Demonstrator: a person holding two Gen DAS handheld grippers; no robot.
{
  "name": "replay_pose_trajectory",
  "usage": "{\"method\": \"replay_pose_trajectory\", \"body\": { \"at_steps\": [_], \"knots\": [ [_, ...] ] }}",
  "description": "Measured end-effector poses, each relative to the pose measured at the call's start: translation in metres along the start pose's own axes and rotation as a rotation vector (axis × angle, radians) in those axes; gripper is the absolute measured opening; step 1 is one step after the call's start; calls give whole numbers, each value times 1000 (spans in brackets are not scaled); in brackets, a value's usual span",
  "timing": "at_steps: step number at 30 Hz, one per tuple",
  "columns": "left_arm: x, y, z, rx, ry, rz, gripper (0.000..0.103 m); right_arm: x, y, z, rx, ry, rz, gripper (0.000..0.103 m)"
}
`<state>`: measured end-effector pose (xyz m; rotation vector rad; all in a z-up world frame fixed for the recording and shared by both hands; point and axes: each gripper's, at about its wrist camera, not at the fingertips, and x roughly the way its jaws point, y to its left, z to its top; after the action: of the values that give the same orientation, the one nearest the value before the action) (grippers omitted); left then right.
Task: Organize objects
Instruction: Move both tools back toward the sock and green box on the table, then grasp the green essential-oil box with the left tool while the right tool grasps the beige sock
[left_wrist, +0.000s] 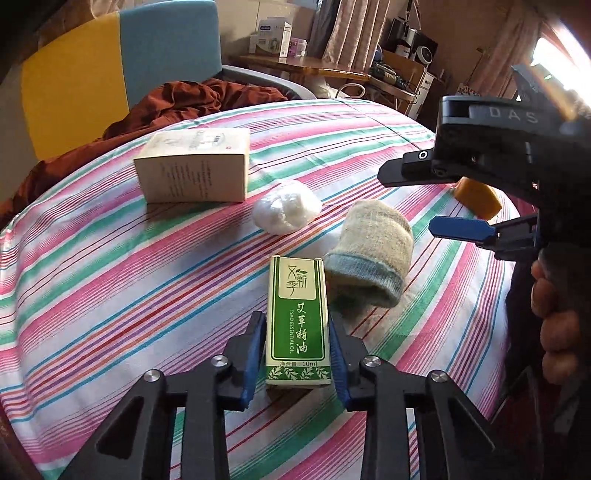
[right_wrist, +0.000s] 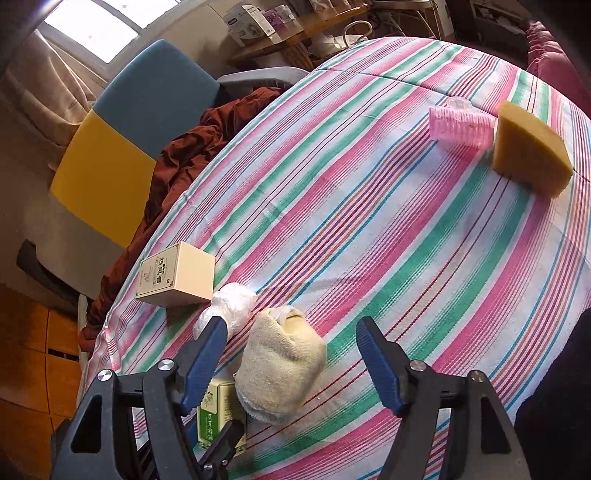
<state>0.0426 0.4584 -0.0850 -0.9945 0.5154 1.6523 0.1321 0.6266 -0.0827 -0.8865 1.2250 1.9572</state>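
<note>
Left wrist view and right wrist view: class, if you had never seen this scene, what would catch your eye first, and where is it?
First, the striped pink and green cloth that covers the whole surface. Then the green essential oil box, close in the left wrist view, clamped between the pads of the left gripper. Beside it lies a rolled cream sock, under the open right gripper, with a yellow sponge and a pink roller at the far side.

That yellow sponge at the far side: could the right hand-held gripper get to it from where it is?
Probably yes. The right hand-held gripper is open and holds nothing, and only bare striped cloth lies between it and the yellow sponge. The pink roller sits beside the sponge, not in front.
</note>
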Motion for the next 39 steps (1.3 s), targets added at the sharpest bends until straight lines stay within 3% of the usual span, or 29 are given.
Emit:
{"method": "replay_pose_trajectory", "body": {
  "at_steps": [11,17,26,28,29,33,37,39],
  "knots": [
    [-63,39,-86,-146,-131,117,32,16,13,-7,-83,67,-40,74],
    [-51,33,-92,-106,-144,153,31,29,15,-11,-98,120,-65,74],
    [-57,46,-94,-169,-149,84,33,39,25,-14,-150,138,-97,74],
    [-58,48,-92,-175,-138,72,33,42,29,-15,-181,144,-109,68],
    [-58,47,-89,-173,-126,75,33,42,33,-16,-209,138,-129,58],
    [-60,46,-79,-166,-117,88,39,41,49,-25,-323,141,-144,57],
    [-55,48,-71,-137,-103,124,39,44,59,-33,-400,162,-151,56],
    [-47,50,-70,-132,-82,135,34,43,55,-31,-385,173,-141,57]
  ]
}}
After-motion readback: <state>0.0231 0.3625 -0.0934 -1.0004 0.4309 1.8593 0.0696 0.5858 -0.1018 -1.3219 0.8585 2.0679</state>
